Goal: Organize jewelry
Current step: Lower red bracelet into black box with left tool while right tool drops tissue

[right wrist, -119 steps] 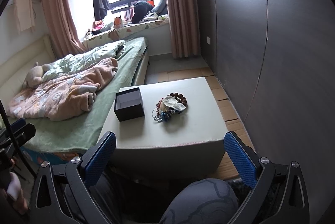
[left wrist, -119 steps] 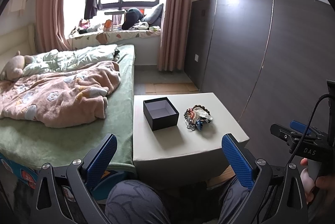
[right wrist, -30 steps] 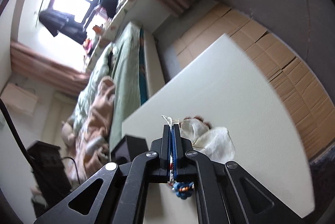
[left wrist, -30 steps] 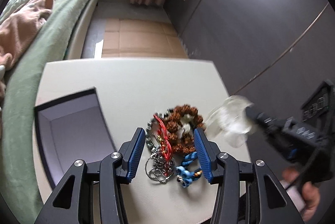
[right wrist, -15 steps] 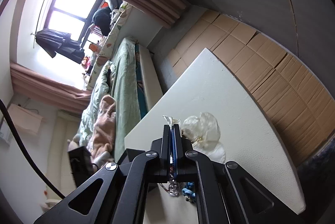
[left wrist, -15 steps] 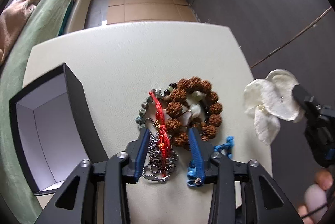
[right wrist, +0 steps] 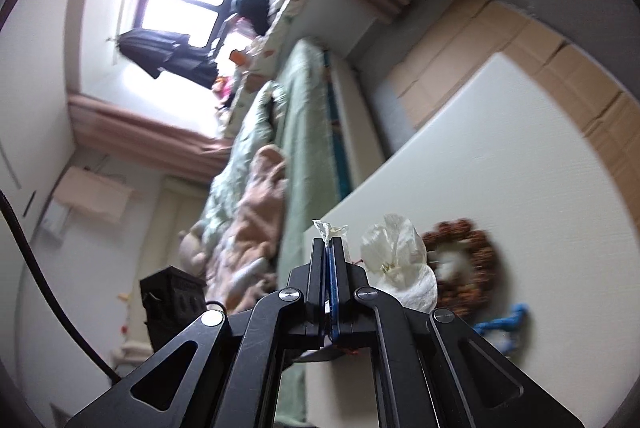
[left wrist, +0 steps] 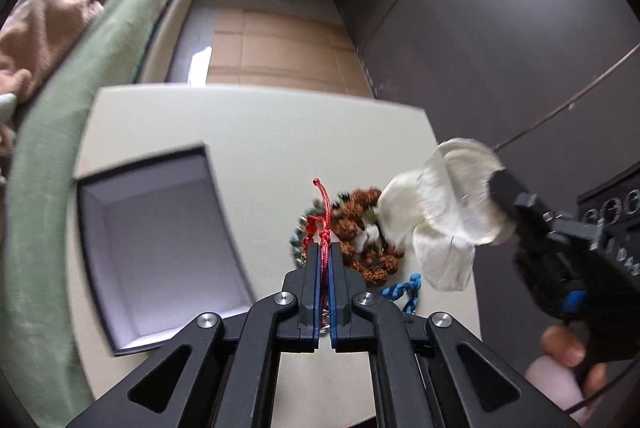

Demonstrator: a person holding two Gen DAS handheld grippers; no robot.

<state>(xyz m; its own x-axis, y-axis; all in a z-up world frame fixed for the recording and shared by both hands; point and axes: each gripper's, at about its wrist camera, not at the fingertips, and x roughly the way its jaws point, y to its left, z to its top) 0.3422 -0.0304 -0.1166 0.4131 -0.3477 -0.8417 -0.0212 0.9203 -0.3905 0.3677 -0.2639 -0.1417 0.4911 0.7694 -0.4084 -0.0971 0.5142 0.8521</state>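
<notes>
Black open box (left wrist: 160, 248) sits left on the pale table (left wrist: 248, 131), cavity showing nothing inside. Right of it, left gripper (left wrist: 325, 252) has just been closing and is now clamped on the red cord bracelet (left wrist: 323, 211), cord tail sticking up past the tips. Jewelry pile (left wrist: 360, 232) lies just beyond: brown bead bracelet (left wrist: 356, 220), blue braided piece (left wrist: 408, 292) near edge. Far right, right gripper (right wrist: 330, 248) is pinched together on the white flower piece (left wrist: 448, 211), held over the pile. Risks, my read: red cord looks tangled with a silver chain under the left tips, so lifting may drag the pile. Flower hangs by a thin edge; could slip.
</notes>
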